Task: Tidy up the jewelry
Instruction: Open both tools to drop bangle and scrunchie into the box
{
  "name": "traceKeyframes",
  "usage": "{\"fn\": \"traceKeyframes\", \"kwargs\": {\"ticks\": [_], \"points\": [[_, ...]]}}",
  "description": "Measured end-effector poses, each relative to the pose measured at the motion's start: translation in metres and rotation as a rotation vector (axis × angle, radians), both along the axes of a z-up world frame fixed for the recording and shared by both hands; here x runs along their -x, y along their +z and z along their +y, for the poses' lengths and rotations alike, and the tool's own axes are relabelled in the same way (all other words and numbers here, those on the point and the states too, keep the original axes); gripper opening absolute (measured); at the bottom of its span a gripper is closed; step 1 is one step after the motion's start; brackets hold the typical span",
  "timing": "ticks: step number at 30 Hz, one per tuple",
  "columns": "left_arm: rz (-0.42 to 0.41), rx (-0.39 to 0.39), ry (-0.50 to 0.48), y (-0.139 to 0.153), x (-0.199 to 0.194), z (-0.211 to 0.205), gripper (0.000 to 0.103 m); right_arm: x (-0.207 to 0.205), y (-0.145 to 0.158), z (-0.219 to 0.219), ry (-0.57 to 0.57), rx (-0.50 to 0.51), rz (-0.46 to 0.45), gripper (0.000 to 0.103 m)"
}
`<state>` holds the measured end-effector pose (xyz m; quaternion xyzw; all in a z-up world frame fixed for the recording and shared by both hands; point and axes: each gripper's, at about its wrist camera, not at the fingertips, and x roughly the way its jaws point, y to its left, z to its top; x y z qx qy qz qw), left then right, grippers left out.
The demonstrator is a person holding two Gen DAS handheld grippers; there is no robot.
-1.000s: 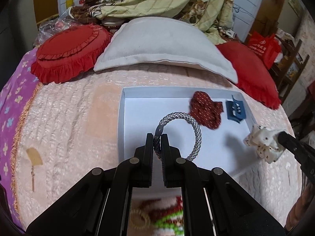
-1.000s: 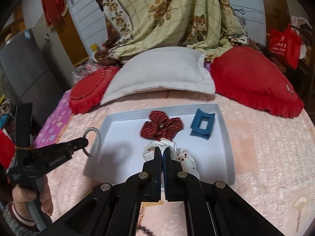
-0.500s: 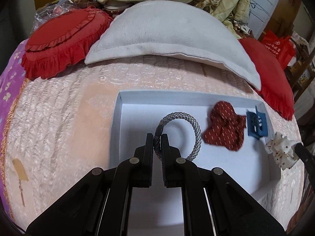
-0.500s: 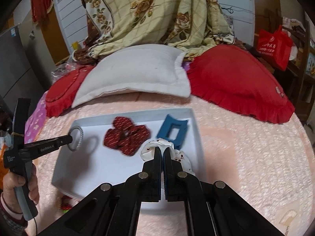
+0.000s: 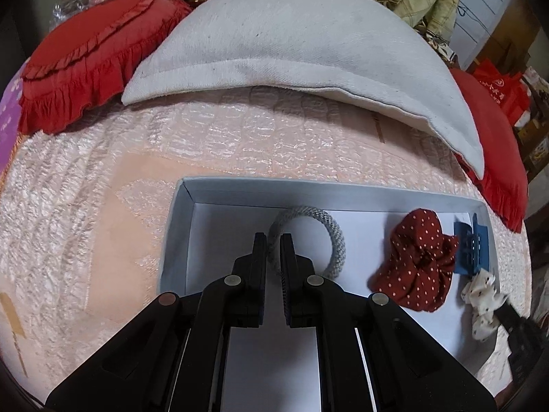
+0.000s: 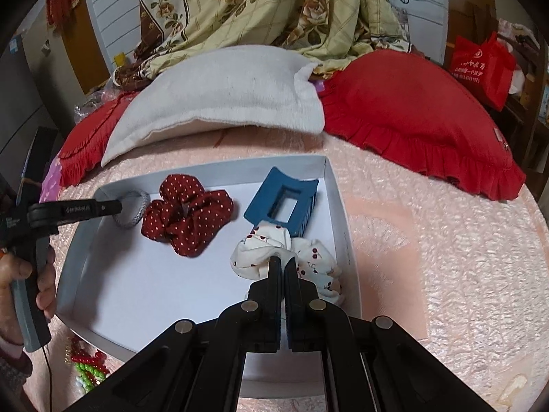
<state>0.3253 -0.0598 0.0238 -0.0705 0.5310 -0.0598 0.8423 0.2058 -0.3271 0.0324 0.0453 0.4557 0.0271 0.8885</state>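
Left wrist view: left gripper (image 5: 273, 250) has come forward and down since a second ago, and the grey braided hair tie (image 5: 310, 240) it carried in the air now sits low over the white box tray (image 5: 178, 226), near the far-left corner, just short of the far wall. Jaws look slightly wider than half a second ago, a thin gap on each side of the band, so I read this as the start of release; can't confirm whether the pads have lost contact. Right wrist view: right gripper (image 6: 283, 267) has also moved in; the white cherry-print scrunchie (image 6: 274, 250), held near the tray's near edge a second ago, is now inside, against the right wall, touching the near end of the blue claw clip (image 6: 284, 206). Right jaws are pressed together on the scrunchie fabric, no sign of letting go. The red polka-dot scrunchie (image 6: 187, 218) lies mid-tray between hair tie and clip and hasn't shifted. Net effect: all four hair pieces are now within the tray footprint, in a rough row from left to right, so both placements look close to done. What's left, by my read: open both sets of jaws fully and back out without dragging anything. The scrunchie is soft and may snag on the right pads; the hair tie is close to the red scrunchie but apart from it. Red and green bead strands (image 6: 85, 364) are still outside on the pink bedspread (image 6: 446, 240) off the near-left corner, likely next.
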Motion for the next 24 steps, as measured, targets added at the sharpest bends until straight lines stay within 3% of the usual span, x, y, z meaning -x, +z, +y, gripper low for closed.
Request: {"fn": "traceKeyframes", "kwargs": {"ticks": [3,5,8,9,12,13,18,24], "points": [[0.009,0.019,0.005,-0.003,-0.002,0.002,0.010,0.001,-0.004,-0.002,0.004,-0.013,0.010,0.001],[0.015,0.053,-0.005,-0.002,-0.002,0.002,0.026,0.002,-0.004,-0.004,0.007,-0.024,0.012,0.002],[-0.010,0.107,-0.012,0.007,0.004,0.005,0.040,0.003,-0.001,-0.006,0.002,-0.051,0.006,0.005],[-0.015,0.117,-0.010,0.011,0.006,0.006,0.041,0.004,0.001,-0.006,-0.001,-0.056,0.002,0.011],[-0.024,0.157,0.001,0.022,0.013,0.010,0.047,0.012,0.014,-0.007,-0.027,-0.058,-0.046,0.049],[-0.027,0.168,0.008,0.026,0.015,0.012,0.047,0.014,0.017,-0.007,-0.032,-0.055,-0.058,0.051],[-0.032,0.179,0.015,0.044,0.030,0.018,0.047,0.028,0.033,-0.009,-0.055,-0.056,-0.072,0.051],[-0.096,0.128,0.004,0.077,0.076,0.025,0.047,0.064,0.044,-0.010,-0.051,-0.074,-0.091,0.051]]}}
